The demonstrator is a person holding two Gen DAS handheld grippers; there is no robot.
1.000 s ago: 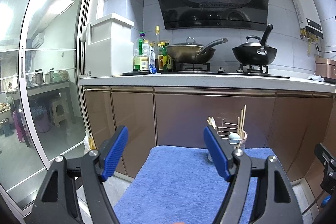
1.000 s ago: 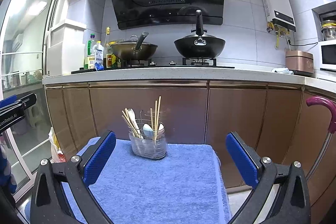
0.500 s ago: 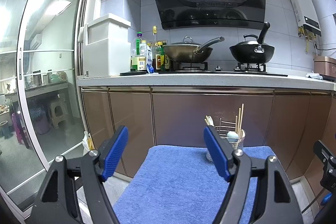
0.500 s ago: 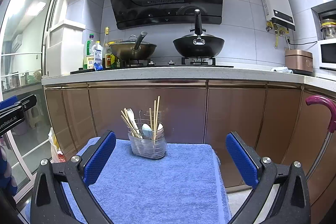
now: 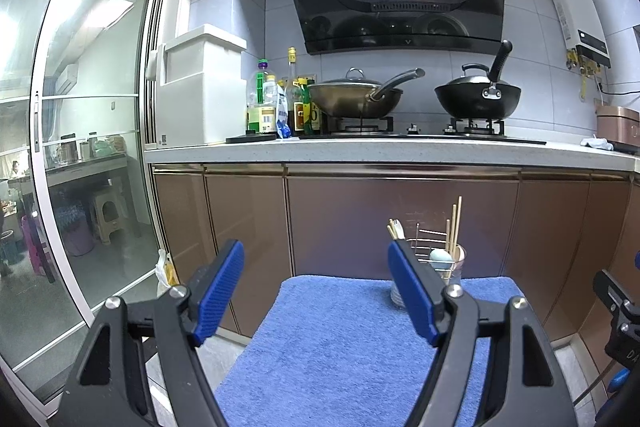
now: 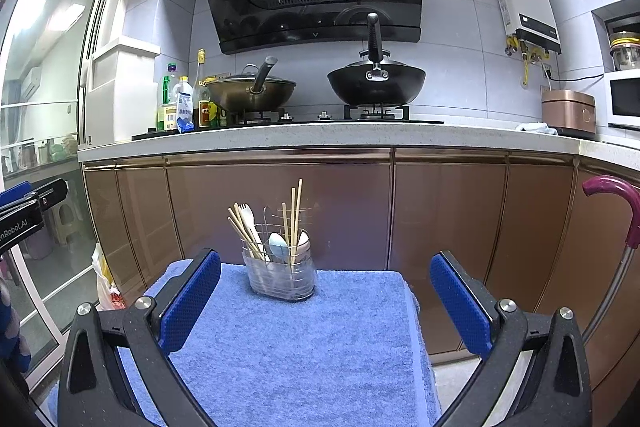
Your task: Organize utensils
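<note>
A clear utensil holder (image 6: 280, 277) stands at the far edge of a blue towel (image 6: 288, 355). It holds several wooden chopsticks (image 6: 296, 215), a white fork (image 6: 247, 217) and pale spoons (image 6: 278, 247). In the left wrist view the holder (image 5: 448, 265) is partly hidden behind my right finger. My left gripper (image 5: 316, 291) is open and empty above the towel (image 5: 340, 347). My right gripper (image 6: 326, 299) is open and empty, short of the holder.
Brown cabinet fronts (image 6: 440, 219) stand just behind the towel, under a counter (image 6: 320, 137) with two woks and bottles. A glass sliding door (image 5: 80, 147) is at the left. A purple-handled cane (image 6: 624, 235) leans at the right.
Both views have shifted slightly; the holder sits a little lower and nearer in the frames. Both grippers stay open and empty.
</note>
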